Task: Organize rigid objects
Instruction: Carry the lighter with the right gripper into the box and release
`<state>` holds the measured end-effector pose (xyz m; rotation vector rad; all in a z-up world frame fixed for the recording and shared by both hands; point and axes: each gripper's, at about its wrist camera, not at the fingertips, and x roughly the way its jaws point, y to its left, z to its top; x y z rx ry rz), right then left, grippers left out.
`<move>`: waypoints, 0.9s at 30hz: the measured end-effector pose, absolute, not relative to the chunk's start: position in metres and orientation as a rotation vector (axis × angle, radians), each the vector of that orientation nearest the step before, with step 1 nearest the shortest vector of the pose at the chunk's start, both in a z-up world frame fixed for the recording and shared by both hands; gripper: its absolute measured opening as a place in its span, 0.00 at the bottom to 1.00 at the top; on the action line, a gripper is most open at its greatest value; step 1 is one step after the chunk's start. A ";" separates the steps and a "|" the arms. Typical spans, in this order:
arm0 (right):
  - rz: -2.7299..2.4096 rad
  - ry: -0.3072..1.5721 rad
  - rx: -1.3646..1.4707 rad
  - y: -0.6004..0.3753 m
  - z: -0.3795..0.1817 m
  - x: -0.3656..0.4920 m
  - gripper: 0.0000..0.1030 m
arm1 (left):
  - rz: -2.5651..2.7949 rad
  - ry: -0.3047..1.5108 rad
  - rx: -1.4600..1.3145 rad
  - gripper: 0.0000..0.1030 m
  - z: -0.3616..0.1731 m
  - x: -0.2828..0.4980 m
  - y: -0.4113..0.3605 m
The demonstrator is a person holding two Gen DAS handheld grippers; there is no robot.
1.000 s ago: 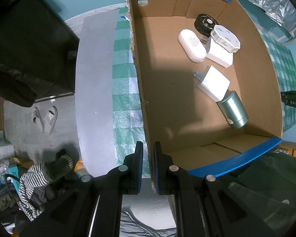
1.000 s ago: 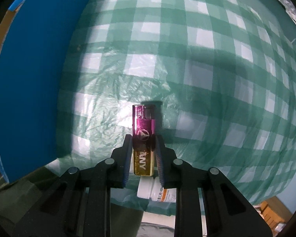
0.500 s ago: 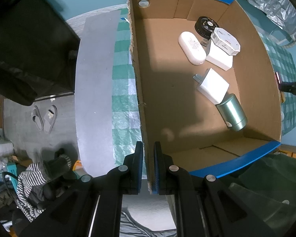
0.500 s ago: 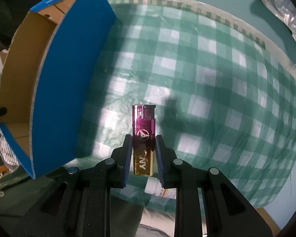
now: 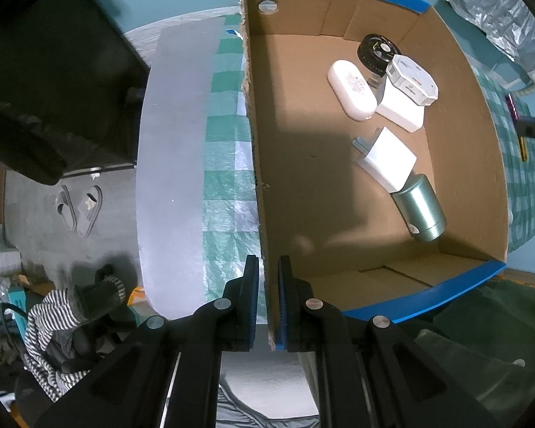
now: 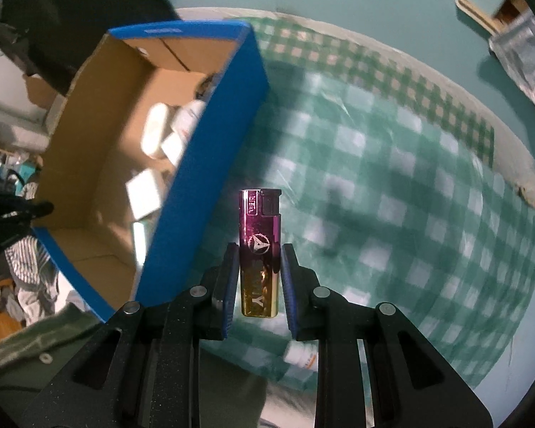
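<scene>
My right gripper [image 6: 259, 262] is shut on a purple-and-gold lighter [image 6: 259, 249], held upright above the green checked tablecloth [image 6: 392, 192], just right of the box's blue outer wall [image 6: 203, 164]. The same lighter [image 5: 513, 107] shows at the far right of the left wrist view. My left gripper [image 5: 267, 278] is shut on the near left wall of the open cardboard box [image 5: 258, 164]. Inside lie a white oval case [image 5: 351, 90], a black-lidded jar [image 5: 376, 51], an octagonal white box [image 5: 413, 79], a white charger [image 5: 387, 158] and a teal cylinder [image 5: 421, 212].
A small white bottle [image 6: 301, 353] lies on the cloth below my right gripper. Silver foil bags [image 5: 503, 18] sit beyond the box. Past the table's left edge are the floor, a pair of slippers [image 5: 78, 210] and striped fabric [image 5: 53, 321]. The table's rim [image 6: 517, 164] curves at the right.
My right gripper has risen with the lighter and rolled, so the box's inside now shows at its left. The left gripper kept still on the box wall.
</scene>
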<state>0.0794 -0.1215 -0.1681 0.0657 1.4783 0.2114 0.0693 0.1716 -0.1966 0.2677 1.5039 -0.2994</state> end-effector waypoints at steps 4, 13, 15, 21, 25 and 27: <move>0.262 1.460 0.059 -0.107 -0.156 0.093 0.22 | -0.295 1.501 0.263 0.09 -0.196 0.069 0.172; 0.350 1.418 -0.031 -0.072 -0.139 0.121 0.22 | -0.286 1.499 0.254 0.09 -0.196 0.069 0.171; 0.370 1.415 -0.049 -0.064 -0.139 0.127 0.22 | -0.286 1.497 0.253 0.09 -0.197 0.069 0.171; 0.431 1.414 -0.105 -0.036 -0.143 0.138 0.22 | -0.273 1.496 0.245 0.09 -0.197 0.069 0.170; 0.464 1.423 -0.143 -0.020 -0.151 0.142 0.22 | -0.266 1.495 0.231 0.09 -0.197 0.069 0.169; 0.486 1.433 -0.159 -0.012 -0.158 0.144 0.22 | -0.263 1.494 0.229 0.09 -0.196 0.068 0.170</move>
